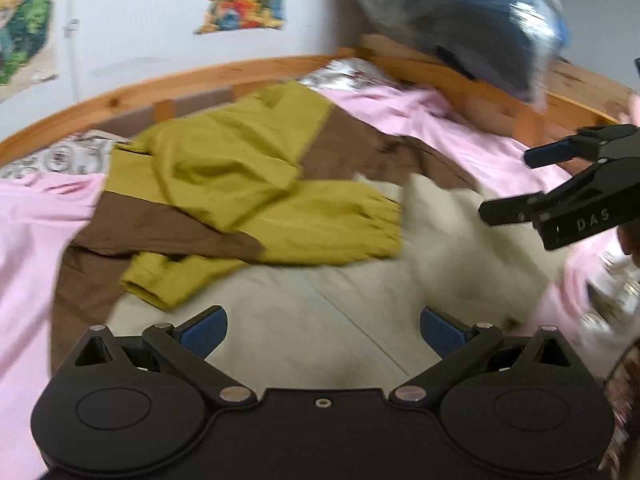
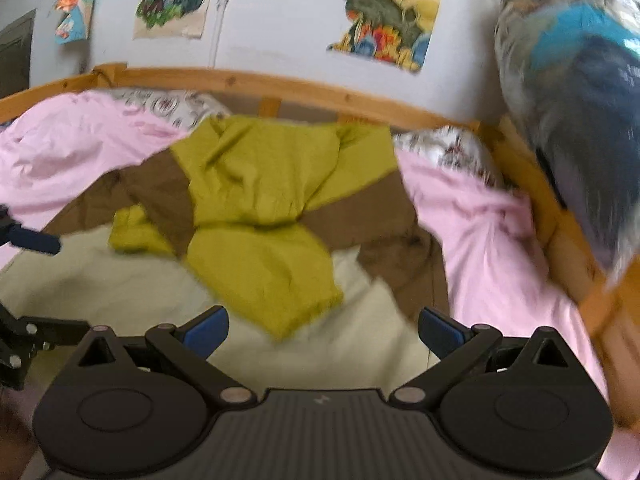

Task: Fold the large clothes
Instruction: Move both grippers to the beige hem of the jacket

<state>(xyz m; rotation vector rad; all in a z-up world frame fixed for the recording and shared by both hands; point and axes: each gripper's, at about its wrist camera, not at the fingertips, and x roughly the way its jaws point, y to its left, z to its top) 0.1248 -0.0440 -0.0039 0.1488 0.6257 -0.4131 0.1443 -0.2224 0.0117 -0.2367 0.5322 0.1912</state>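
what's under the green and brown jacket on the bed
The jacket lies spread on a pink sheet, which shows around it. Whatever sits directly beneath its middle is covered.

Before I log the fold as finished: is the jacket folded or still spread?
Partly folded: the jacket lies on the bed with both yellow-green sleeves crossed over its body, hem still spread. Neither tongs hold it.

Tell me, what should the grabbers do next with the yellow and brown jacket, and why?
Probably lower the open left gripper and open right gripper to the cream bottom part of the jacket and pinch it. Both hold nothing, and both sleeves already lie crossed over the middle, so folding the bottom up looks next.
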